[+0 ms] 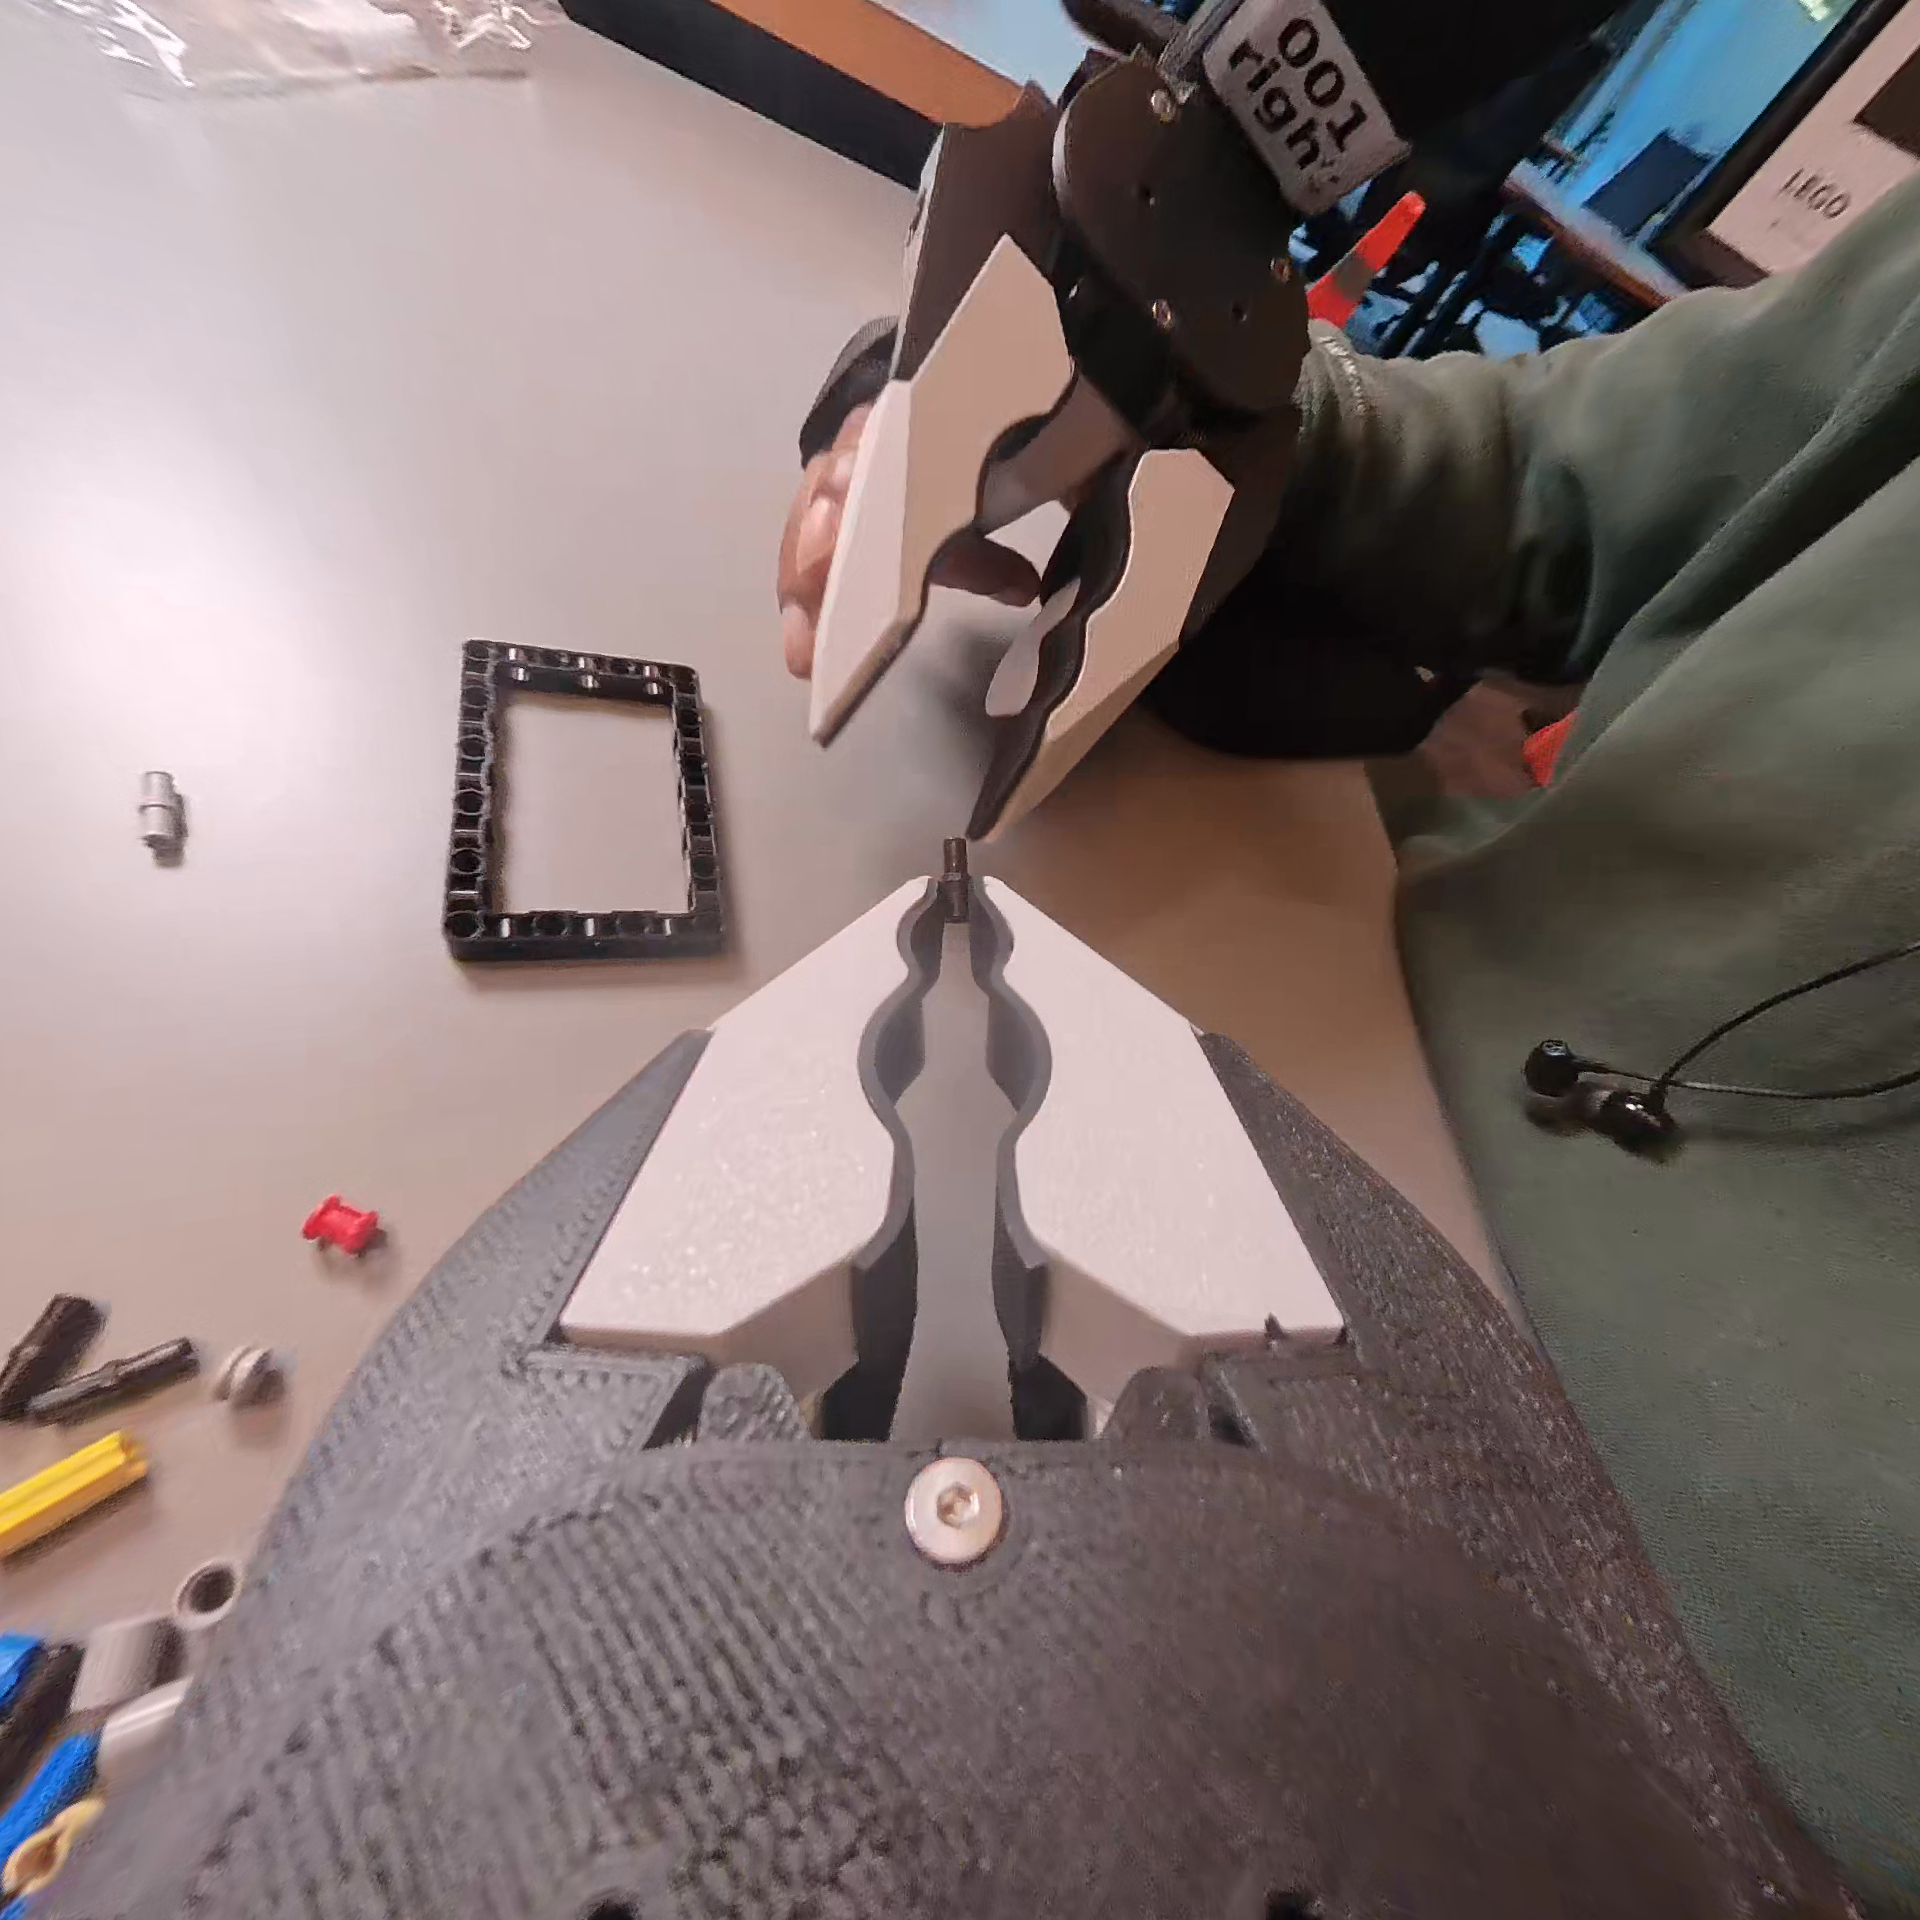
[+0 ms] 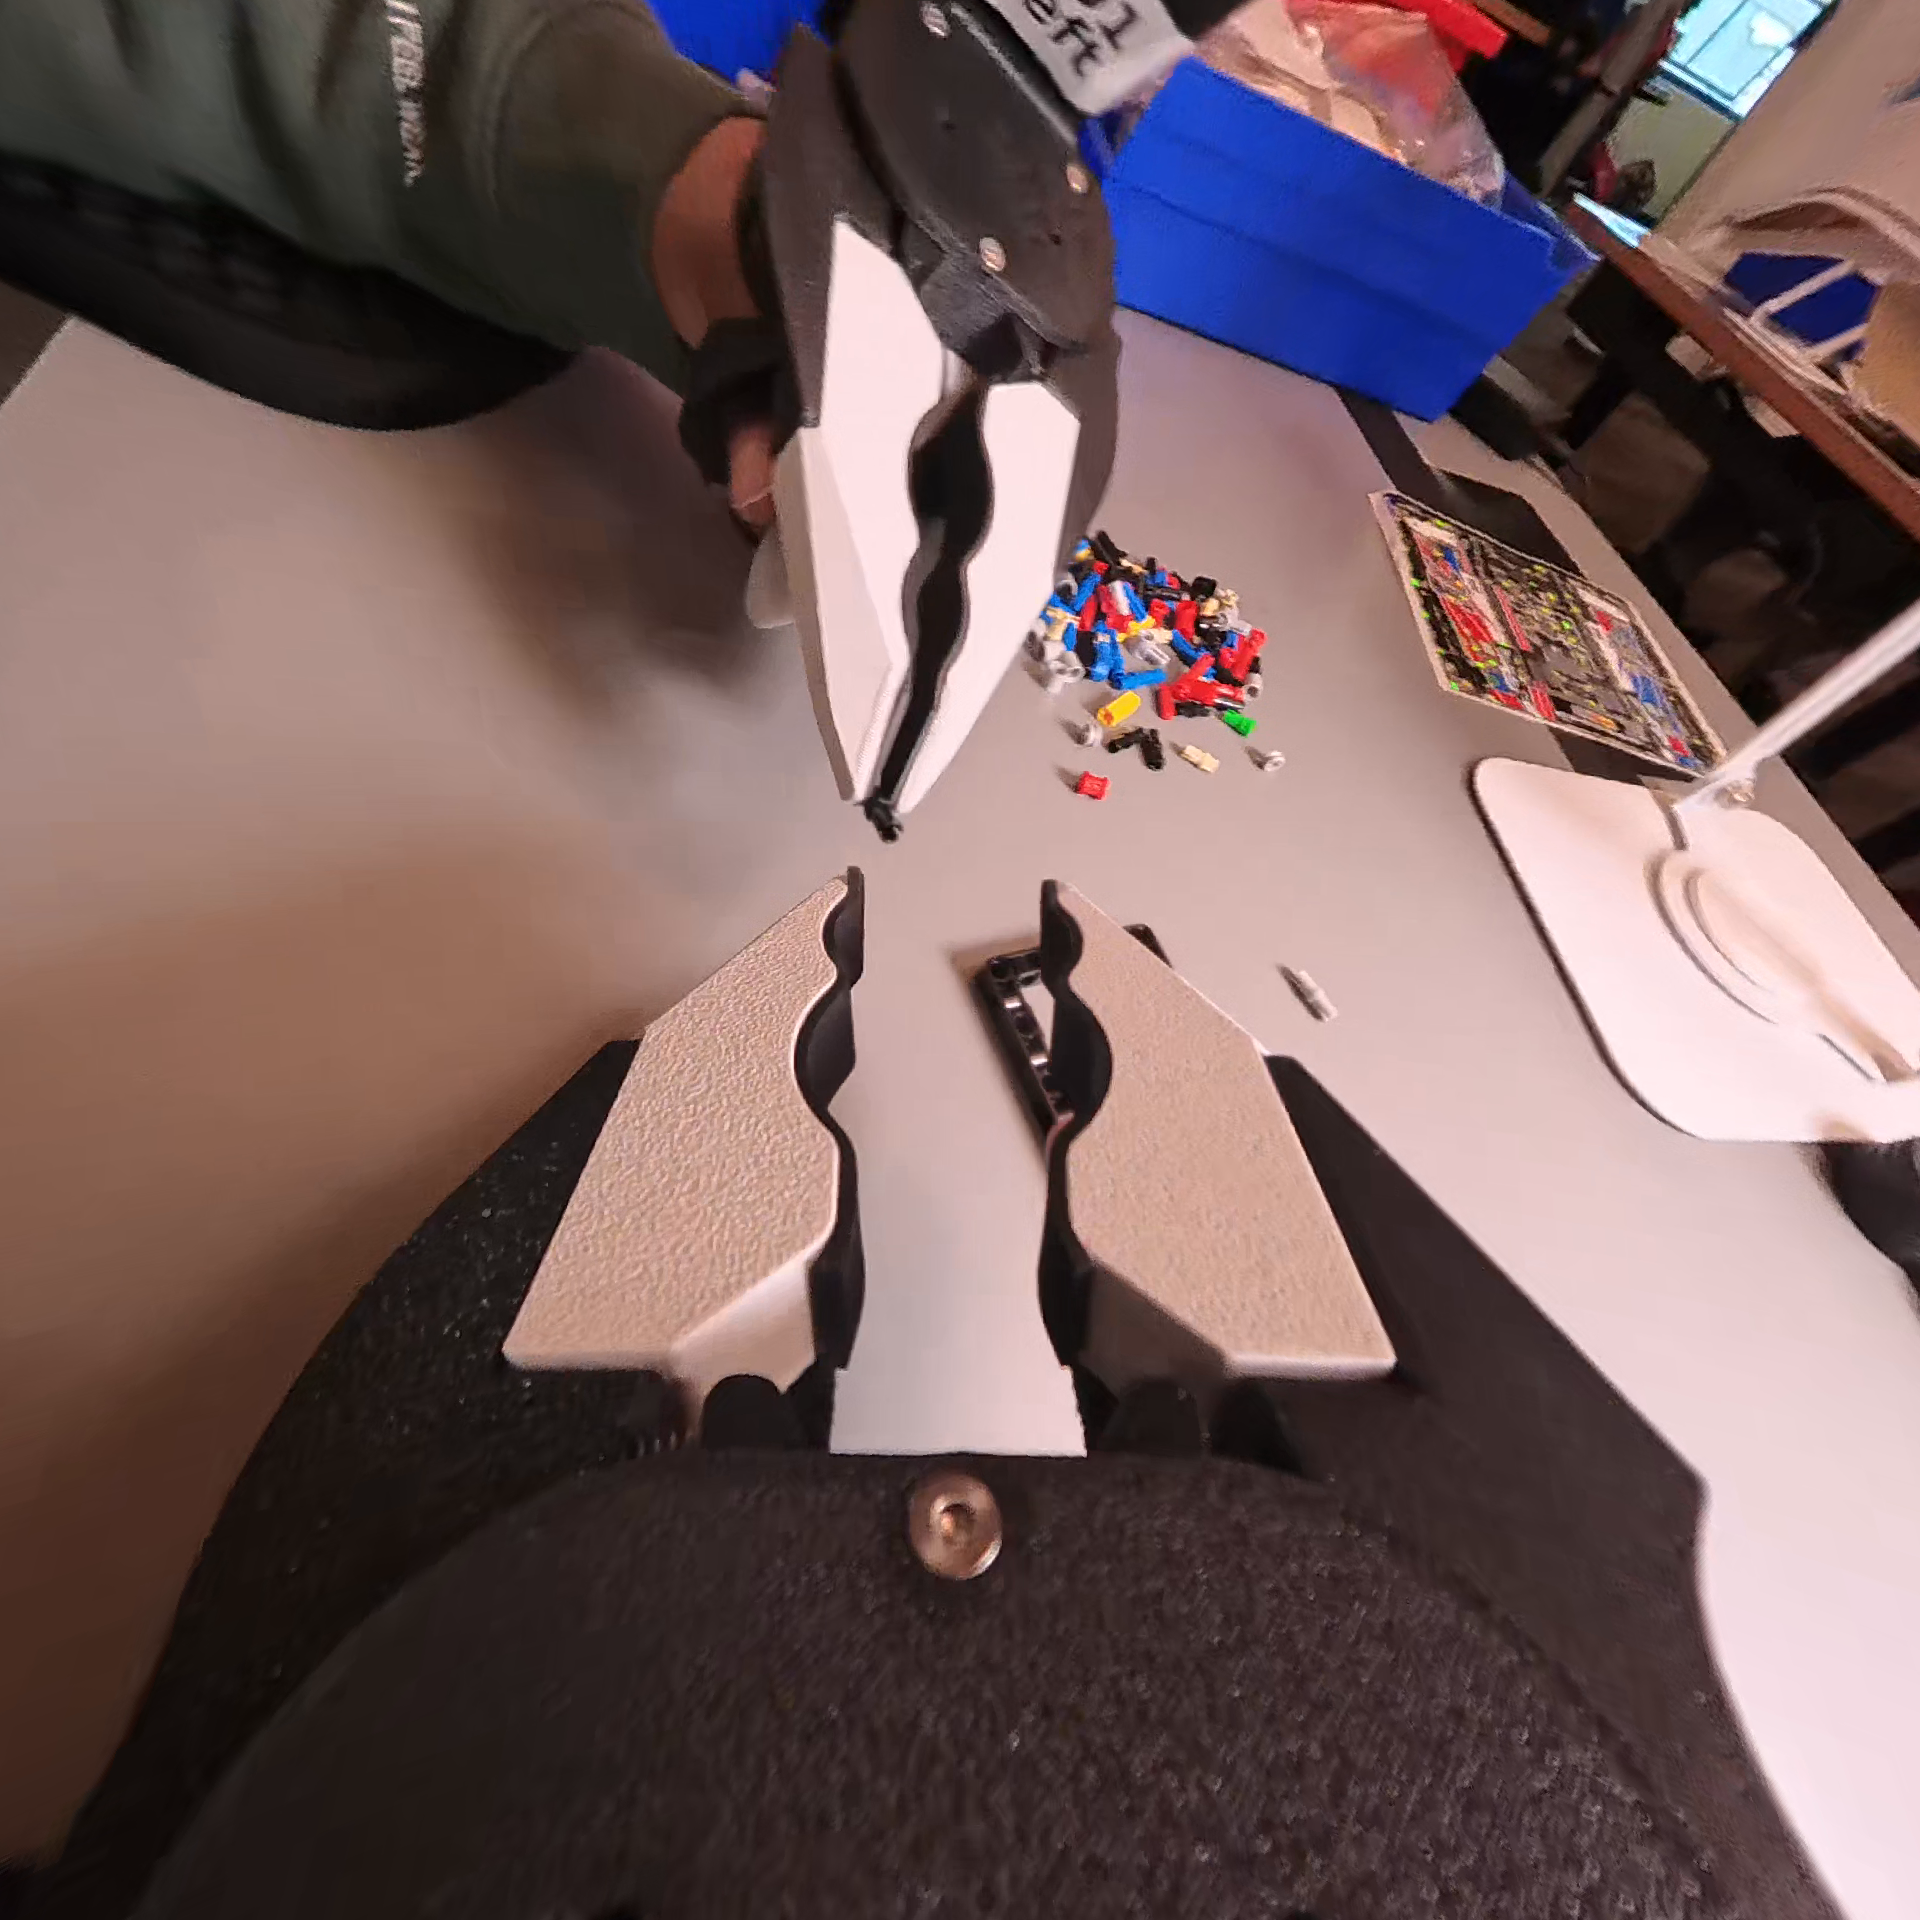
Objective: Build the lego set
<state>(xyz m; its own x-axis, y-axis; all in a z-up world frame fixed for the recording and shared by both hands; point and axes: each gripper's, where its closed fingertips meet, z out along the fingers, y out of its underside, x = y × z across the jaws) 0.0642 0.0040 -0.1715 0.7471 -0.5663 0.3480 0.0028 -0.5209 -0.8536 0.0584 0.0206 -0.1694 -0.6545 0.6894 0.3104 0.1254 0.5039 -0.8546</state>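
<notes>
My left gripper (image 1: 954, 891) is shut on a small black pin (image 1: 954, 871), which sticks out past its fingertips above the table. The right wrist view shows the same pin (image 2: 885, 819) at the tip of the left gripper (image 2: 878, 800). My right gripper (image 2: 951, 894) is open and empty, its tips just short of the pin. In the left wrist view the right gripper (image 1: 902, 781) comes in from above, one fingertip (image 1: 985, 826) close beside the pin. A black rectangular frame (image 1: 470, 810) lies flat on the table; it also shows under my right finger (image 2: 1013, 997).
A grey pin (image 1: 161, 816), a red piece (image 1: 343, 1226) and other loose parts lie at the left. A pile of coloured pieces (image 2: 1153, 634), a printed sheet (image 2: 1538, 644), a white lamp base (image 2: 1704, 935) and a blue bin (image 2: 1309, 229) are farther off. Earphones (image 1: 1590, 1091) rest on a green sleeve. My two grippers' fingertips are within a few centimetres of each other. From either gripper's tips it is about 12 cm to the red piece (image 1: 343, 1226). Seen from the right wrist view (image 2: 1093, 781) as well.
</notes>
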